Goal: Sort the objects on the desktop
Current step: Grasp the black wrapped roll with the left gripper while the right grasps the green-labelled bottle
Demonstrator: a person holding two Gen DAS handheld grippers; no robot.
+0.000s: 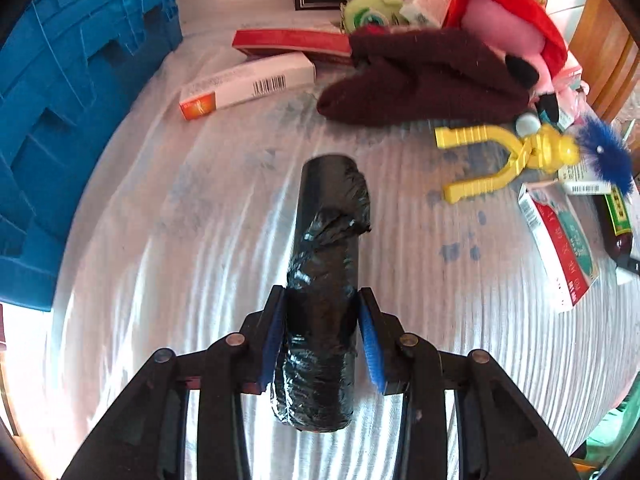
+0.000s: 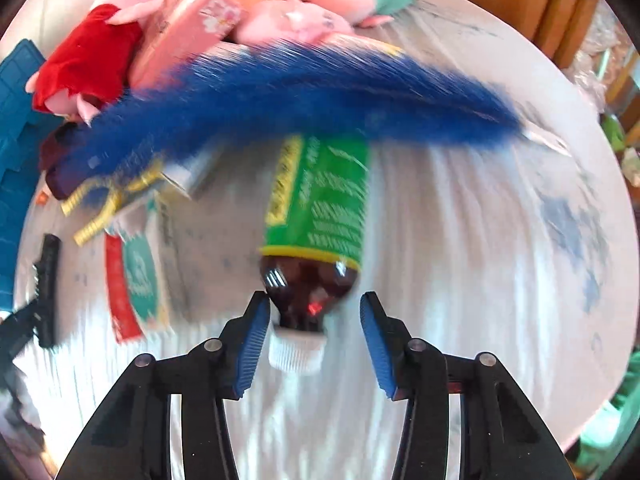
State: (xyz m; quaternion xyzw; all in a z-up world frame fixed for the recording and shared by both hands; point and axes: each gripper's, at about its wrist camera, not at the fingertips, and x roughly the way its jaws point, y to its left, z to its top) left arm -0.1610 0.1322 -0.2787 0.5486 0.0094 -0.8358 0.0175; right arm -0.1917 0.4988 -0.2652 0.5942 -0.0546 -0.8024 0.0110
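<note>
Our left gripper (image 1: 322, 344) pinches a black roll (image 1: 326, 280) of crinkled plastic near its near end, blue pads pressed into both sides, the roll held over the middle of the white tablecloth (image 1: 160, 240). The blue crate (image 1: 60, 100) stands at the cloth's left edge, so we judge that the likely drop place; we should carry the roll level and keep the squeeze firm, since the film looks slippery.

Our right gripper (image 2: 314, 340) is spread, its pads either side of the white cap (image 2: 296, 354) of a brown bottle (image 2: 316, 240) with a green label, lying near the cloth's centre. The view is blurred, so contact is uncertain. We should centre on the neck before closing, clear of the blue feather (image 2: 300, 92).
</note>
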